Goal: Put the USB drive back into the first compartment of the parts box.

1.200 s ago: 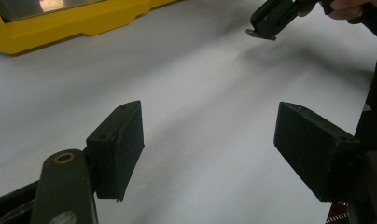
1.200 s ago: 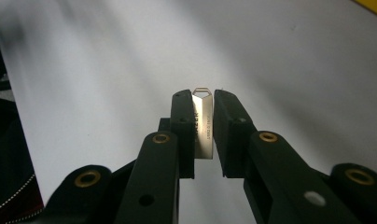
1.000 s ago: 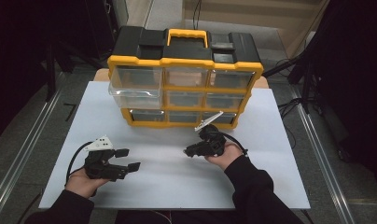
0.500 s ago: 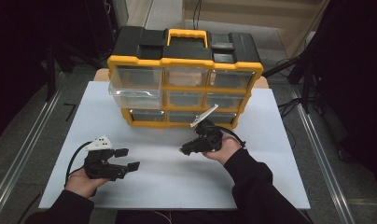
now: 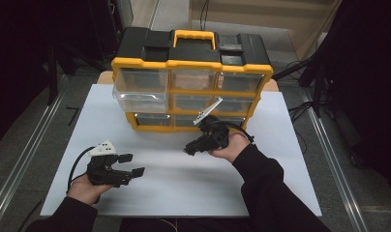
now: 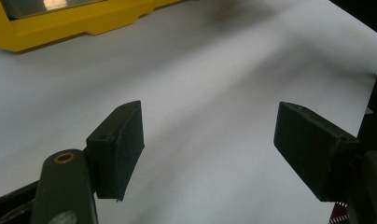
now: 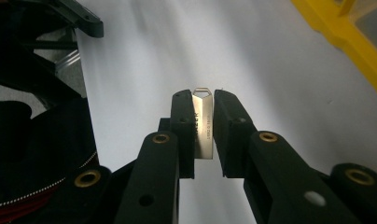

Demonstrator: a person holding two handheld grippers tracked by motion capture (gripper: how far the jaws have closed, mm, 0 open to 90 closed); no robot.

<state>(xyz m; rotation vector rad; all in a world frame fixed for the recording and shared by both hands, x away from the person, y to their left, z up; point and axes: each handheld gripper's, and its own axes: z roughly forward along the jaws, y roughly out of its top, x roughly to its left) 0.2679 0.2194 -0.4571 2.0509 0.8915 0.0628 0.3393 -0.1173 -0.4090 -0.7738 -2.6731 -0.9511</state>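
Observation:
My right gripper [image 5: 189, 148] hovers over the white table [image 5: 280, 159] in front of the organizer, pointing left. It is shut on a small flat silver metal stick [image 7: 204, 128] with a wire loop at its tip, like a USB drive; the right gripper [image 7: 203, 97] view shows it pinched between the jaws. At the near left my left gripper [image 5: 133, 164] rests low over the table, open and holding nothing. In the left gripper [image 6: 209, 135] view, bare white table lies between the wide-apart pads.
A yellow and black drawer organizer [image 5: 191, 63] stands at the back of the table, its base [image 6: 60, 28] ahead of my left gripper. Its top-left clear drawer [image 5: 138, 92] is pulled out. The organizer's yellow frame [image 7: 350, 37] shows right of my right gripper.
My right hand has shifted slightly left and toward the organizer, still gripping the metal stick. The left gripper has stayed put.

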